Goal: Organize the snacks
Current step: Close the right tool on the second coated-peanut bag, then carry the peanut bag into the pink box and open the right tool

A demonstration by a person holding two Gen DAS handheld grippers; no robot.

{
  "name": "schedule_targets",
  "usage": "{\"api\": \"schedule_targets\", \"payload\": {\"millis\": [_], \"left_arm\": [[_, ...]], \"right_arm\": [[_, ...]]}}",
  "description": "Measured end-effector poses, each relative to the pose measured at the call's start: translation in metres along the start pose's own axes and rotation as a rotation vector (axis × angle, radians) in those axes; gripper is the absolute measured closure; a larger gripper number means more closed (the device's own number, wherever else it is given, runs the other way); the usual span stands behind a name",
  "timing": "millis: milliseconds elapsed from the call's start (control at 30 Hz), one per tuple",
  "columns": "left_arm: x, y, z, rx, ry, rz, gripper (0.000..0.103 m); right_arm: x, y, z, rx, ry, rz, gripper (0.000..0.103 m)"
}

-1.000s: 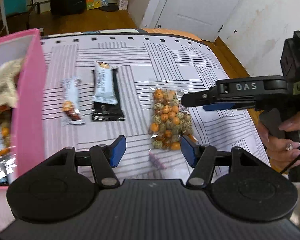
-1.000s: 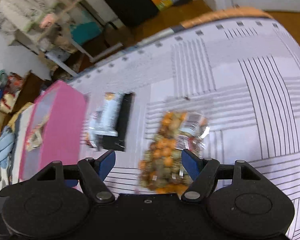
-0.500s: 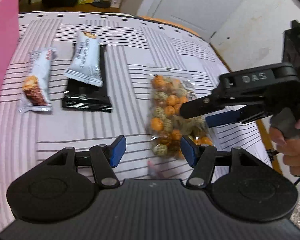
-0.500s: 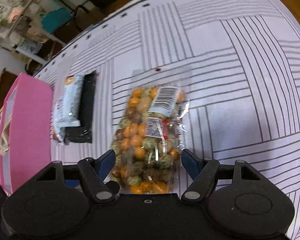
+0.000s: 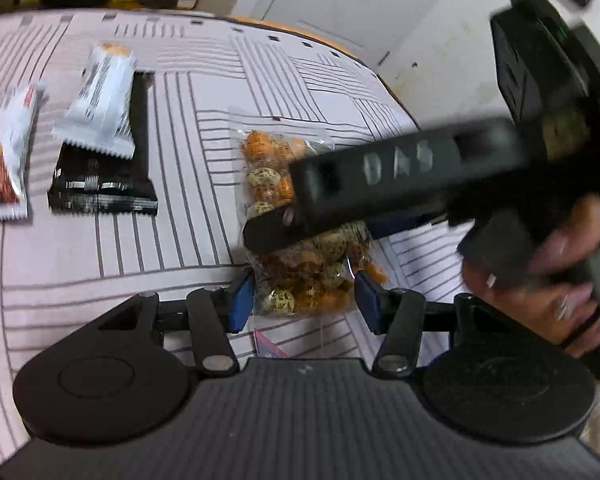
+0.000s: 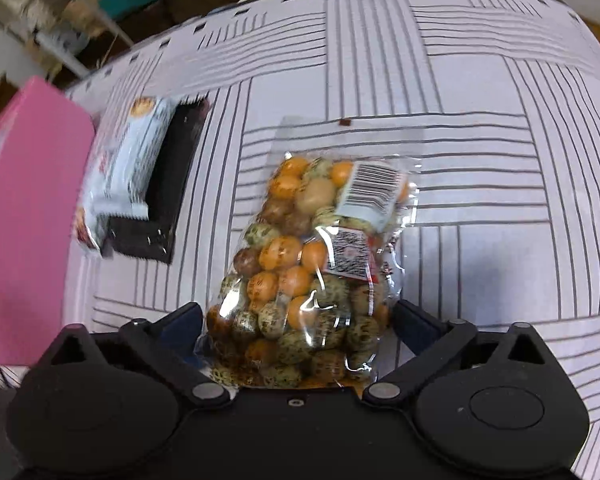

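1. At the far left of the right wrist view a pink box (image 6: 28, 220) is seen on the striped counter (image 6: 480, 120); it has dropped out of the left wrist view, where it was seen a second ago.
2. Beside the box a brown-and-white snack bar (image 5: 4, 160) is laid flat, and next to it a pale blue-white bar (image 5: 100, 108) is rested partly on top of a black packet (image 5: 108, 188). These three are placed as before.
3. Toward the middle, a clear bag of orange and speckled coated nuts (image 6: 312, 264) is found lying on the counter, barcode label upward.
4. The left tongs (image 5: 304, 300) are held wide apart, with the near end of the bag between the blue pads; whether the pads touch it cannot be told. Half a second ago the bag lay further ahead of them.
5. The right tongs (image 6: 300, 320) are spread to either side of the bag's lower half, closer in than half a second ago. Nothing is seen to be clamped, and contact cannot be judged.
6. At the right of the left wrist view, the right tongs are seen blurred, crossing over the bag.
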State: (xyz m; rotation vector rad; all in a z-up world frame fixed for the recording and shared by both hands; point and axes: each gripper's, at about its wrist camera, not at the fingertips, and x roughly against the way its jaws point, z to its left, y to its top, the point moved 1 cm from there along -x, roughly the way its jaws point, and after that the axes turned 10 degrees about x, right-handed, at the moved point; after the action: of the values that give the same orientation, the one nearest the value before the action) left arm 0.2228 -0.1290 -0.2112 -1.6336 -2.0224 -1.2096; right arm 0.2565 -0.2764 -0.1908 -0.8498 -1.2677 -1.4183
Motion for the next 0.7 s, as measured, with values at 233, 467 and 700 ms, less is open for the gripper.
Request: {"api": "schedule_targets", "payload": {"millis": [233,467,700], "left_arm": [[0.001,0.001,-0.001,0.010,0.000,0.014,0.058],[0.010,0.000,-0.005,0.043,0.004,0.049,0.058],[0.032,0.005,-0.015,0.013,-0.011,0.069,0.058]], "right_arm": [[0.007,-0.005,0.006,0.033,-0.027,-0.024,0.007],[0.018,-0.014,0.017,0.083,-0.033,-0.021,0.010],[0.044,-0.027,0.024,0.024,0.053,-0.055,0.010]]}}
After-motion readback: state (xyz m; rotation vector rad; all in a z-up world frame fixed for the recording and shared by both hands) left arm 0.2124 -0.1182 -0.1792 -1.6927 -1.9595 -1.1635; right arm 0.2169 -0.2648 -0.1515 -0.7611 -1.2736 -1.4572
